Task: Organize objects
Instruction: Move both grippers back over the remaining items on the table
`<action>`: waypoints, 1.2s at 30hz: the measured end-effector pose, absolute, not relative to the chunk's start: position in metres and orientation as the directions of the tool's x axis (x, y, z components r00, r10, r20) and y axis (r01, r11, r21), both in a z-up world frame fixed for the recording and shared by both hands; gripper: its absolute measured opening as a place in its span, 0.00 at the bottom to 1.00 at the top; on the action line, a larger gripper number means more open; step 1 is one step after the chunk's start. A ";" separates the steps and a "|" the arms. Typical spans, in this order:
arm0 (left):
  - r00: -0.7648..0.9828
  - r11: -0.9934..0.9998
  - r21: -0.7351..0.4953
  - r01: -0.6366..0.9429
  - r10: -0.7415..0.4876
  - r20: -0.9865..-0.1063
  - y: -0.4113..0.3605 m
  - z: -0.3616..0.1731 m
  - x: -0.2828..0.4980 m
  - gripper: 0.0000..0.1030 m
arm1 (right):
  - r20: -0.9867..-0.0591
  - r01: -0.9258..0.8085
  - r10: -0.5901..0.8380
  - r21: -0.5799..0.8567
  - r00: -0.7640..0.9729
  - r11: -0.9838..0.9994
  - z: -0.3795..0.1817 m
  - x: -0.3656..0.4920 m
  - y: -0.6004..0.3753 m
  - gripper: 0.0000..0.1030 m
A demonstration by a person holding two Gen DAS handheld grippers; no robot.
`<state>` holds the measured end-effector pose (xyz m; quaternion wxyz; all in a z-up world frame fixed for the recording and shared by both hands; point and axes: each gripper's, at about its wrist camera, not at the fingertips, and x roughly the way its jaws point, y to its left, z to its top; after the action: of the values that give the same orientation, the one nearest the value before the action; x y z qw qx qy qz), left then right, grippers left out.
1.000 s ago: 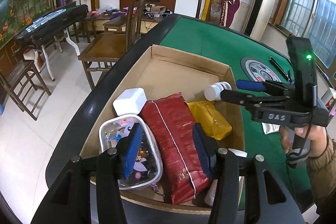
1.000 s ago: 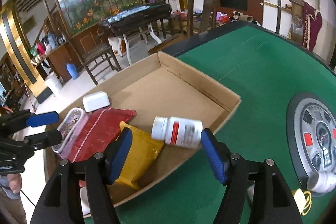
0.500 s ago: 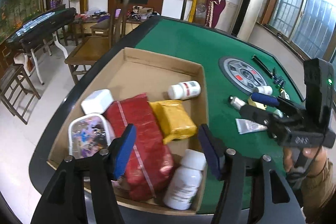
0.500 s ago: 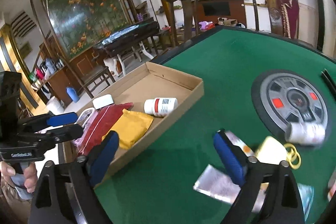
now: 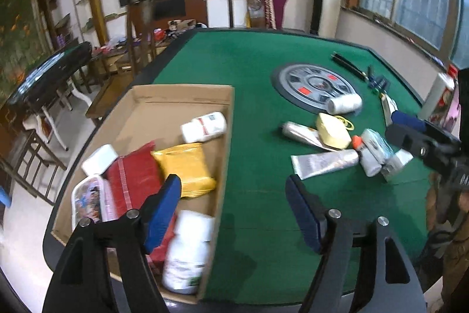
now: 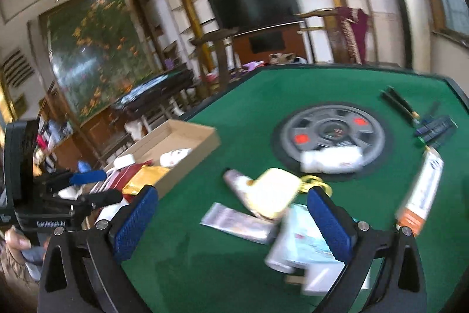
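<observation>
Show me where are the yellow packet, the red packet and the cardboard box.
yellow packet point(image 5: 184, 167), left wrist view, middle of its top face.
red packet point(image 5: 136, 181), left wrist view, middle of its visible top.
cardboard box point(image 5: 187, 91), left wrist view, far wall.

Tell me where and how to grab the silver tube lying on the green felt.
Grip the silver tube across its rounded body near the capped end, coming from above; it lies flat, and its crimped tail looks too thin to pinch. The neighbouring white bottle crowds that cap end.

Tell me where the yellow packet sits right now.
In the left wrist view, the yellow packet lies inside the cardboard box at left, between the red packet and the box's right wall.
</observation>
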<state>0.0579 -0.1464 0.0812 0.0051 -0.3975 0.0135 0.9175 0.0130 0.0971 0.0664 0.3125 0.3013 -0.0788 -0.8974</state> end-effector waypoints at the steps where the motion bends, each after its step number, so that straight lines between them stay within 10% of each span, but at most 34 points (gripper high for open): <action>1: -0.679 -0.999 0.024 -0.029 0.002 -0.734 -0.141 0.080 0.056 0.71 | -0.491 0.498 -0.606 0.347 -0.626 -0.795 0.065 0.011 0.103 1.00; 36: -0.527 -0.946 -0.004 -0.325 0.184 -0.830 -0.035 0.023 -0.007 0.71 | -0.524 0.288 -0.533 0.478 -0.665 -0.830 0.058 -0.012 0.177 1.00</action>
<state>-0.0073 -0.0349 0.0229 0.1462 -0.4637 0.0758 0.8706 -0.0122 0.1766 0.0582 0.2294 0.3393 -0.1803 -0.8943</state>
